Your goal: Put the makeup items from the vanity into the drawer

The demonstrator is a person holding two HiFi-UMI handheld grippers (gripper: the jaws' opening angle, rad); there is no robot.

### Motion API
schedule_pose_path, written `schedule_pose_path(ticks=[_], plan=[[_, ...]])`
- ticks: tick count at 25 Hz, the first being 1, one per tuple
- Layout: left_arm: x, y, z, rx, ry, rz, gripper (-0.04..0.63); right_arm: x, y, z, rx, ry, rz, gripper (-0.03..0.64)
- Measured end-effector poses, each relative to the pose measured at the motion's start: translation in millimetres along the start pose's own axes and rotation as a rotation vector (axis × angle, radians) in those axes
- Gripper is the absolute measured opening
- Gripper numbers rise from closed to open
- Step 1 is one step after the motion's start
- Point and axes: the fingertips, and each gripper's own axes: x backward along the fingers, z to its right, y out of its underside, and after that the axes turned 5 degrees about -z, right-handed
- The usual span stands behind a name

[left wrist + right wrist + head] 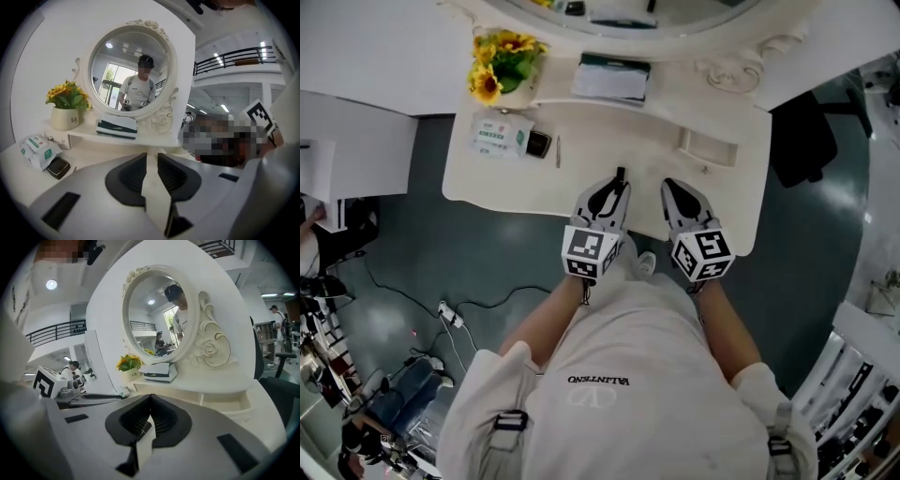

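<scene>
On the white vanity [506,183] lie a white and green packet [499,134] [37,149], a black compact [538,143] [58,167] and a thin pencil [558,150], all at the left. An open drawer [708,148] [225,401] sits at the right under the shelf. My left gripper [619,176] [151,154] hovers over the vanity's front middle, its jaws a narrow gap apart with nothing between them. My right gripper [667,185] [150,396] is beside it, with its tips touching and holding nothing.
A pot of yellow flowers [502,64] [68,108] and a white and dark green box [612,79] [117,126] stand on the shelf below the round mirror [133,70]. A black chair [802,141] is at the vanity's right. Cables lie on the floor at the left.
</scene>
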Motion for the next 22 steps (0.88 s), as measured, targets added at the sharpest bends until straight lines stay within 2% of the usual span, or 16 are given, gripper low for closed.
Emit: schedule_pose_path(ticks=[1, 4, 9, 14, 18, 22], plan=[[-4, 4, -2, 0.003, 0.005, -0.013, 0.078, -5, 2, 1, -0.004, 0.005, -0.008, 0.012], [-16, 18, -8, 0.026, 0.024, -0.063, 0.148, -19, 7, 5, -0.015, 0.020, -0.026, 0.012], [-33, 44, -18, 0.087, 0.032, -0.158, 0.222, -30, 18, 12, -0.038, 0.046, -0.051, 0.012], [-44, 66, -17, 0.140, 0.046, -0.244, 0.345, -31, 29, 17, -0.051, 0.044, -0.079, 0.012], [-51, 79, -19, 0.133, 0.012, -0.302, 0.389, -36, 35, 18, -0.051, 0.019, -0.100, 0.012], [-59, 88, -22, 0.171, -0.008, -0.334, 0.397, -43, 37, 19, -0.030, -0.004, -0.124, 0.012]])
